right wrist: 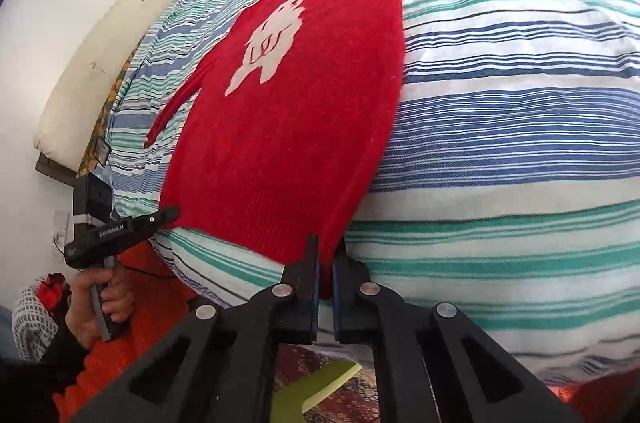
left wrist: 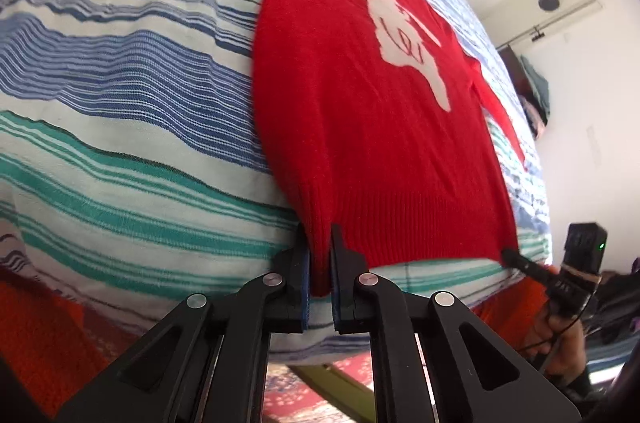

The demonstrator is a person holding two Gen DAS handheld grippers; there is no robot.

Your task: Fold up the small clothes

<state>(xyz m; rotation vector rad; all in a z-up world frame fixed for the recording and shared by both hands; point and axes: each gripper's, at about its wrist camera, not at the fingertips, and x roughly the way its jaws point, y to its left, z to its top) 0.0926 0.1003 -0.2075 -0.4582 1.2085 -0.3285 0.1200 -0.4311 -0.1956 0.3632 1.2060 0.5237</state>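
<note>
A small red sweater (left wrist: pixel 360 127) with a white figure on its chest lies flat on a striped bed cover, sleeves spread out. My left gripper (left wrist: pixel 320 255) is shut on the hem's left corner at the bed's near edge. My right gripper (right wrist: pixel 327 259) is shut on the hem's right corner of the sweater (right wrist: pixel 288 127). In the left wrist view the right gripper (left wrist: pixel 516 259) pinches the far hem corner. In the right wrist view the left gripper (right wrist: pixel 170 213) pinches the other corner.
The bed cover (left wrist: pixel 120 103) has blue, green and white stripes. A cream headboard cushion (right wrist: pixel 108 63) lies along the wall. A patterned rug (left wrist: pixel 304 387) and a green bar (right wrist: pixel 320 383) lie below the bed edge. The person wears orange (right wrist: pixel 132 327).
</note>
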